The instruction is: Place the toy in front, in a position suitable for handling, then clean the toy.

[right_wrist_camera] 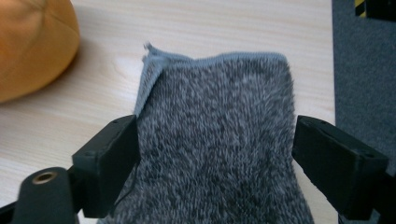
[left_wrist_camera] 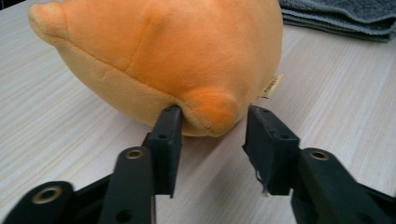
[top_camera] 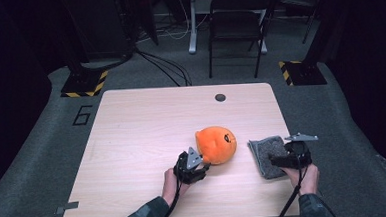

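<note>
An orange plush toy (top_camera: 217,144) lies on the wooden table (top_camera: 132,141), right of centre. My left gripper (top_camera: 197,158) is at its near-left side. In the left gripper view a small rounded nub of the plush (left_wrist_camera: 210,109) sits between the jaws of the left gripper (left_wrist_camera: 212,126); one pad touches it and the other stands a little off. A folded grey fleecy cloth (top_camera: 266,157) lies near the table's right edge. My right gripper (top_camera: 281,159) straddles the cloth (right_wrist_camera: 215,116), jaws wide on either side of it, and the right gripper (right_wrist_camera: 215,154) is open.
A dark round grommet (top_camera: 220,97) sits in the table's far side. A black chair (top_camera: 236,21) stands on the floor beyond the table. The table's right edge (right_wrist_camera: 330,70) runs just past the cloth. A tag (left_wrist_camera: 272,86) sticks out of the plush.
</note>
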`<state>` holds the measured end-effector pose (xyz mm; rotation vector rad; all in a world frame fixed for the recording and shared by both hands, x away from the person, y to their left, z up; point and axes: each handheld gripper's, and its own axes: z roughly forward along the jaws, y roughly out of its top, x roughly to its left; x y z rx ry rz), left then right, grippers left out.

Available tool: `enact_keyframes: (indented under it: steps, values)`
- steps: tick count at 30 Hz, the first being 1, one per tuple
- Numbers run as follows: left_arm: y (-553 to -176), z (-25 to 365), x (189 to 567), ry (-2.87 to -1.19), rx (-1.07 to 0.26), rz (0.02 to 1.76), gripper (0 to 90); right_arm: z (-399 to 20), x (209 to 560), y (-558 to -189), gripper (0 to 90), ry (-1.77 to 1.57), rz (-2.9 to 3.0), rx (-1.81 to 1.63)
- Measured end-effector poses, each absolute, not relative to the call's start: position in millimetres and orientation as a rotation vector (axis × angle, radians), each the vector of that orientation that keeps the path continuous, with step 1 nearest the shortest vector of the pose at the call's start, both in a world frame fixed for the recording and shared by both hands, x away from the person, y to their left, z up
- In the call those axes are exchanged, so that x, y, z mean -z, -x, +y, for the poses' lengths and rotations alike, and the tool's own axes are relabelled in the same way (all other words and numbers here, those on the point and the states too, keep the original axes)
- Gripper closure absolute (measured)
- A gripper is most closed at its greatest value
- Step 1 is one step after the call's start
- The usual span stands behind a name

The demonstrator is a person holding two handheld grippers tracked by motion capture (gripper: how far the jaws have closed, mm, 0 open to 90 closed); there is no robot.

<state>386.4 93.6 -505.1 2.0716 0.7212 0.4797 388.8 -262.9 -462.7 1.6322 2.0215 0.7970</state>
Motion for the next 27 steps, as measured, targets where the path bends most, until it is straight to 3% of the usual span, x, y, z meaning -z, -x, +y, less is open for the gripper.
enact_keyframes:
  steps: [10, 23, 25, 27]
  values:
    - [-389.2, 96.3, 506.8, -2.052, -0.452, 0.734, 72.6, -259.9, 487.0, -401.1, 10.4, -1.644, 2.07, -0.75]
    - [-392.4, 103.4, 508.2, -2.052, -0.434, 0.725, 72.3, -251.1, 505.3, -411.8, 15.2, -1.603, 2.183, -0.629]
    - [-392.3, 103.1, 508.2, -2.055, -0.434, 0.723, 72.3, -250.2, 504.8, -411.6, 14.6, -1.638, 2.174, -0.619]
    - [-392.3, 103.2, 508.2, -2.055, -0.433, 0.723, 72.3, -251.8, 507.1, -411.2, 8.5, -1.655, 2.138, -0.622]
